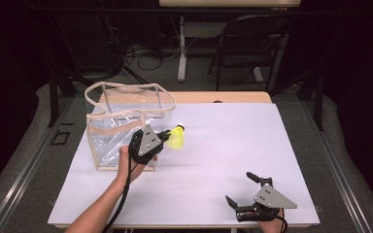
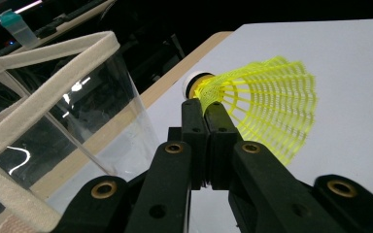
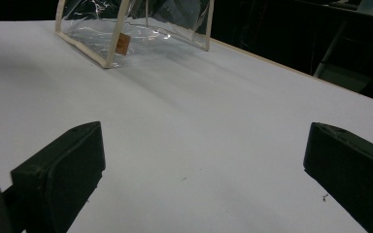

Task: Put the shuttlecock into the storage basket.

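The yellow shuttlecock (image 2: 267, 104) is pinched in the left gripper (image 2: 206, 109), the two jaws clamped on the mesh skirt just behind its white cork. It hangs in the air above the white table (image 1: 223, 160), just beside the right-hand wall of the clear bag (image 1: 121, 131), at about the level of the bag's rim.

The hold looks thin, and that is the main risk. The jaws catch only a narrow edge of a springy plastic lattice, so a quick swing or a bump could let the shuttlecock twist or slip out and drop onto the table. If the aim is to put it in the bag, which is only a guess, the soft beige-trimmed rim and the drooping handles could snag the flared skirt, and a push from the gripper could tip or shove so light a bag.

The shuttlecock itself is a bright yellow open-weave cone, undamaged as far as can be seen, with a pale rounded cork.

The right gripper (image 1: 245, 191) rests near the table's front edge, well apart, its jaws spread wide and holding nothing.
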A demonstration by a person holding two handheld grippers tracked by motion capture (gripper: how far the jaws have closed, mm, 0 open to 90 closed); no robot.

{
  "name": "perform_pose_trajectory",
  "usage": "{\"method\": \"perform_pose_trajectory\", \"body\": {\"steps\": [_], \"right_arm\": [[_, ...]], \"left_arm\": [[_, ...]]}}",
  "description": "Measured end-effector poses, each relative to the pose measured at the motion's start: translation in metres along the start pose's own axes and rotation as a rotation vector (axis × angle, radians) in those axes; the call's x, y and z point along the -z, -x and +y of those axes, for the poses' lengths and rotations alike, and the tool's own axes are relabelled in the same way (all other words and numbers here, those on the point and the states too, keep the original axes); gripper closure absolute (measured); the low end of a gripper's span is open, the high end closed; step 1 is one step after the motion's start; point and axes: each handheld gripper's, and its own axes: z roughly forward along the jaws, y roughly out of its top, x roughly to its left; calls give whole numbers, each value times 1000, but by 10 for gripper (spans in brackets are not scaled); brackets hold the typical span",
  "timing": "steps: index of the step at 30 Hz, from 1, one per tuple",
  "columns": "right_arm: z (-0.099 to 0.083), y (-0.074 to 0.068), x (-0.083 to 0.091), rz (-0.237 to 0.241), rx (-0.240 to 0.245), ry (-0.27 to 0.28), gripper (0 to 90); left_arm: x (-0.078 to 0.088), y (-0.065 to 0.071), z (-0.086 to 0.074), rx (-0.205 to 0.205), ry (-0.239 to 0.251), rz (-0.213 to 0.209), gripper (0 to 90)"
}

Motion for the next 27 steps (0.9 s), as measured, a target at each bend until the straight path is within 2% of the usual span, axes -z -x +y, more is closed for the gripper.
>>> {"method": "perform_pose_trajectory", "body": {"steps": [27], "right_arm": [[0, -1, 0, -1, 1, 3, 9]], "left_arm": [[3, -11, 16, -4, 14, 10, 890]]}}
